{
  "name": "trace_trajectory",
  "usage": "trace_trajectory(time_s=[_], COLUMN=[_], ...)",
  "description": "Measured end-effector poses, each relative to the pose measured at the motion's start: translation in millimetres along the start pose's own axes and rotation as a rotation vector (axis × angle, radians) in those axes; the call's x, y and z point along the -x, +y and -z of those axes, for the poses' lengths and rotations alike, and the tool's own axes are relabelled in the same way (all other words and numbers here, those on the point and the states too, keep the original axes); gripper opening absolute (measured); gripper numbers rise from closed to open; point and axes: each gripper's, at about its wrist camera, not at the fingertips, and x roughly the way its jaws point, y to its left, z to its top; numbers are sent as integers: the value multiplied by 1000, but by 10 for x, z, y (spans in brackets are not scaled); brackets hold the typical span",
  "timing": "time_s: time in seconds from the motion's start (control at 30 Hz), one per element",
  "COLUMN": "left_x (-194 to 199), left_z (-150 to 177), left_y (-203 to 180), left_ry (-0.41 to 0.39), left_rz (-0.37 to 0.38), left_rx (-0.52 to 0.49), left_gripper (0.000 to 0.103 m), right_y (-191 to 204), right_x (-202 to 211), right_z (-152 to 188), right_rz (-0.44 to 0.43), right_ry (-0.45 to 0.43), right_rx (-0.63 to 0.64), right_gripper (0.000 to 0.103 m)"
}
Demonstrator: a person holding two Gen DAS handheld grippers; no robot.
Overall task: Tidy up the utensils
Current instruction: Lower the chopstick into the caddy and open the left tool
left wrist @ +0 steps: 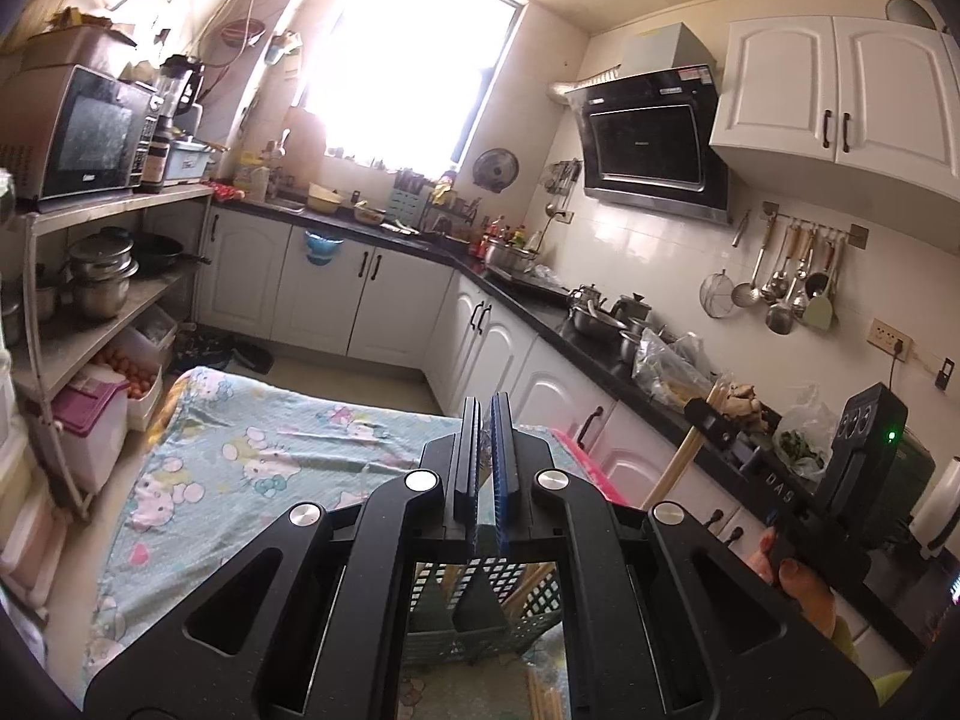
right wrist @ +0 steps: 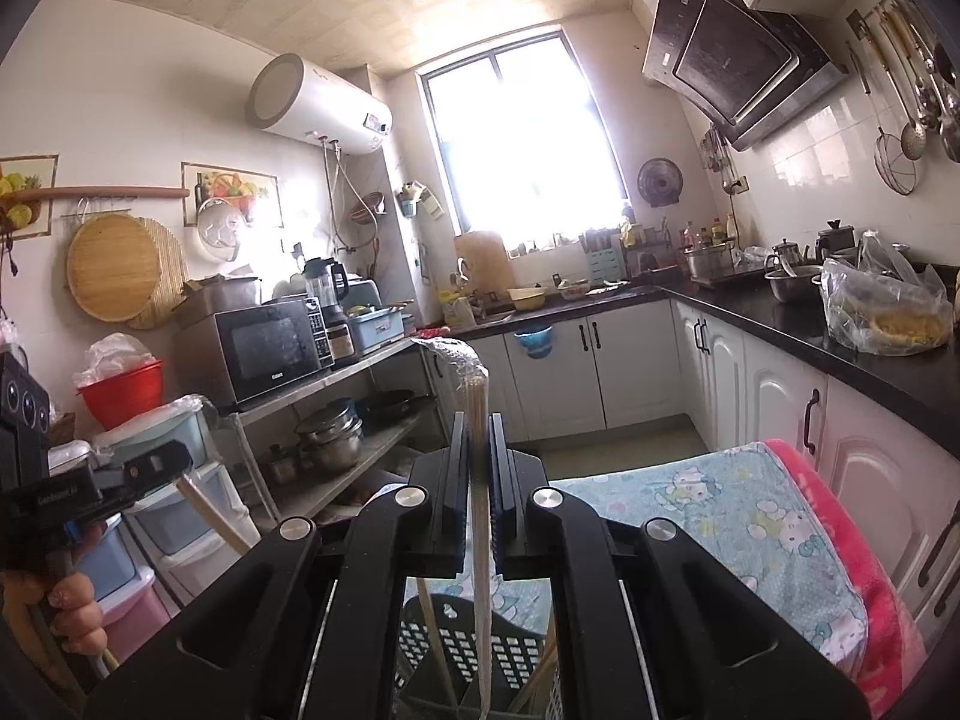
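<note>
Right claw (right wrist: 478,468) is clenched on a plastic-wrapped bundle of chopsticks (right wrist: 477,414), upright directly above the dark slotted basket (right wrist: 462,654). Light, stiff, with a slippery wrapper: grip mid-length. Left claw (left wrist: 485,450), beside that basket over the table's cartoon cloth (left wrist: 270,438), looks pinched together, seemingly empty.

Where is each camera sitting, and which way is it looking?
Left wrist: sits on the left gripper, looking along its closed fingers toward the window and counter; the right gripper and a hand show at the right.
Right wrist: sits on the right gripper, clamped on a wrapped chopstick bundle, facing the window; the left gripper and a hand show at the left.
Both share the window, the microwave, the cartoon-print cloth and a dark slotted basket below.
</note>
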Motion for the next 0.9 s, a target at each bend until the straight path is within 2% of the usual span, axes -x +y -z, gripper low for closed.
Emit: trace_trajectory(time_s=[0.37, 0.9], left_x=[-245, -450], left_z=[165, 399], left_y=[121, 132], left_ry=[66, 142], left_rz=[6, 25], left_rx=[42, 67], left_gripper=[2, 2], right_y=[-19, -139], right_x=[-247, -572], right_z=[71, 440], right_rz=[5, 10], right_ry=[5, 44], right_rx=[1, -33], right_gripper=[6, 6])
